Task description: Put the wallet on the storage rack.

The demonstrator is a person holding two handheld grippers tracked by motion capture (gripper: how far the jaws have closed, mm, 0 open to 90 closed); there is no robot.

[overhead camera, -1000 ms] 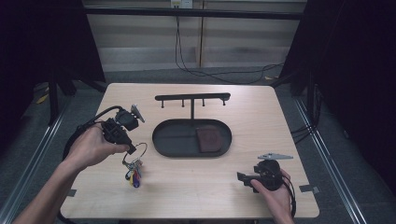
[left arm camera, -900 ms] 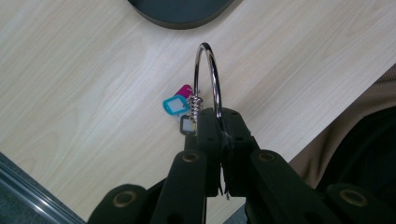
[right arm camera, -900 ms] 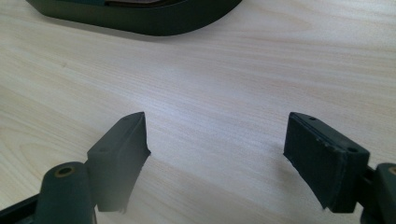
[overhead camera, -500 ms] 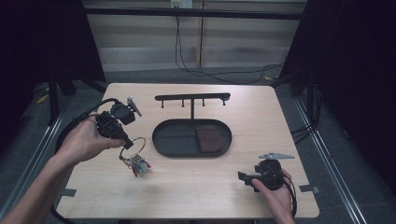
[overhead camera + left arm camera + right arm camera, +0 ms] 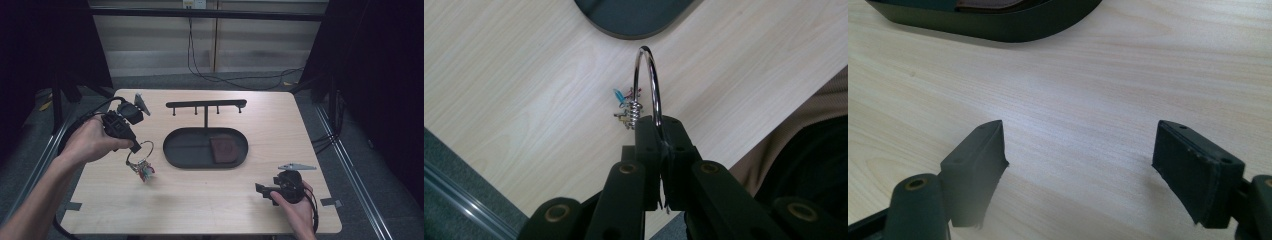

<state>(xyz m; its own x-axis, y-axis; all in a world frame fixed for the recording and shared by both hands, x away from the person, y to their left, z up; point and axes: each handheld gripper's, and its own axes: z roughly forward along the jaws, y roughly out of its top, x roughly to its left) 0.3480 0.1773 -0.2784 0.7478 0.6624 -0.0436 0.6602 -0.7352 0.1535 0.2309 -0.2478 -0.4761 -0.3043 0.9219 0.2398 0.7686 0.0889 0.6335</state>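
The left gripper (image 5: pixel 134 146) is clamped shut on the key ring (image 5: pixel 647 80), and since a second ago it has lifted the bunch off the table (image 5: pixel 200 200): the keys (image 5: pixel 144 171) that lay on the wood near the left edge now dangle under the ring, clear of the surface or nearly so, though the high view is too small to be sure. The ring stands upright between the closed jaws in the left gripper view. That means the pick-up is done and the carry can begin, likely toward the rack (image 5: pixel 206 105) behind the tray (image 5: pixel 175 150). The right gripper (image 5: pixel 264 191) rests near the right front corner, jaws wide open and empty, unmoved.
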